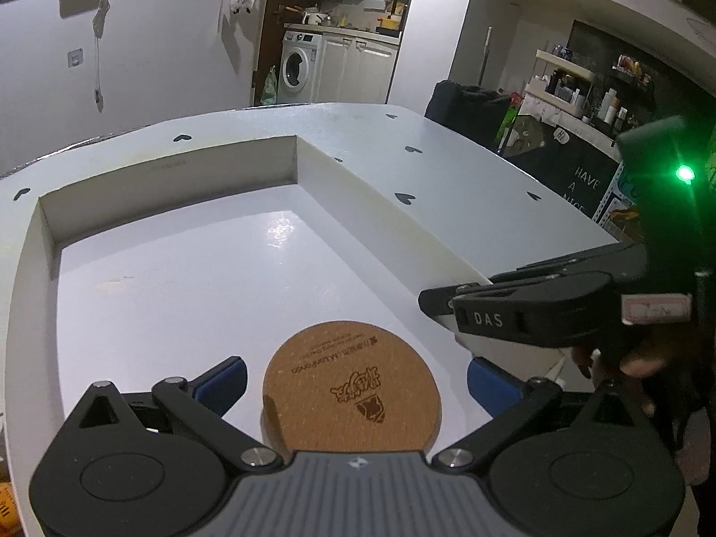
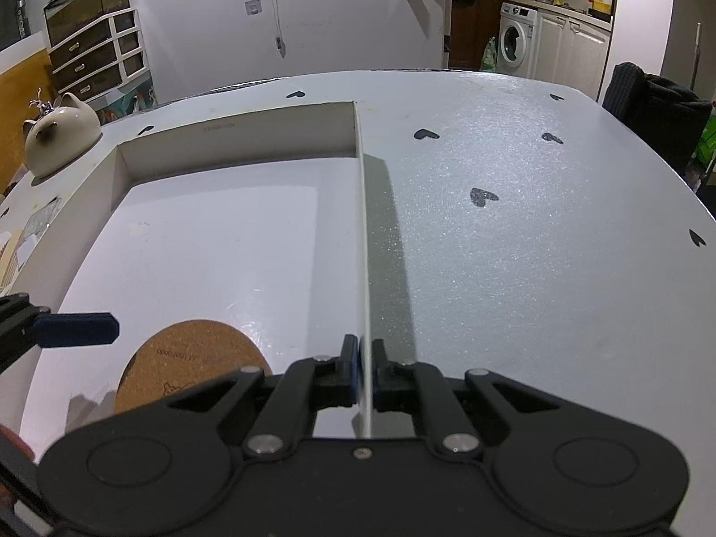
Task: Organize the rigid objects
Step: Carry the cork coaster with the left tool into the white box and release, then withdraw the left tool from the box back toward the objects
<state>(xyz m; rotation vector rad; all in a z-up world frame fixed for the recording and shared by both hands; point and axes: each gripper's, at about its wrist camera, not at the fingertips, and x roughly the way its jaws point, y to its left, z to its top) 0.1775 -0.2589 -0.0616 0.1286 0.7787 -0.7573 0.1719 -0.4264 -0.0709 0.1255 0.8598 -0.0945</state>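
A round cork coaster (image 1: 351,387) with printed writing lies flat on the floor of a shallow white box (image 1: 394,219) near its front edge; it also shows in the right wrist view (image 2: 192,362). My left gripper (image 1: 355,382) is open, its blue pads on either side of the coaster and apart from it. My right gripper (image 2: 365,360) is shut on the box's right wall (image 2: 363,241), one pad inside and one outside. The right gripper shows from the side in the left wrist view (image 1: 436,302).
The box sits on a white table with black heart marks (image 2: 483,197). A cat-shaped ceramic pot (image 2: 60,134) stands at the table's far left. A dark chair (image 2: 649,103) is beyond the table's right edge.
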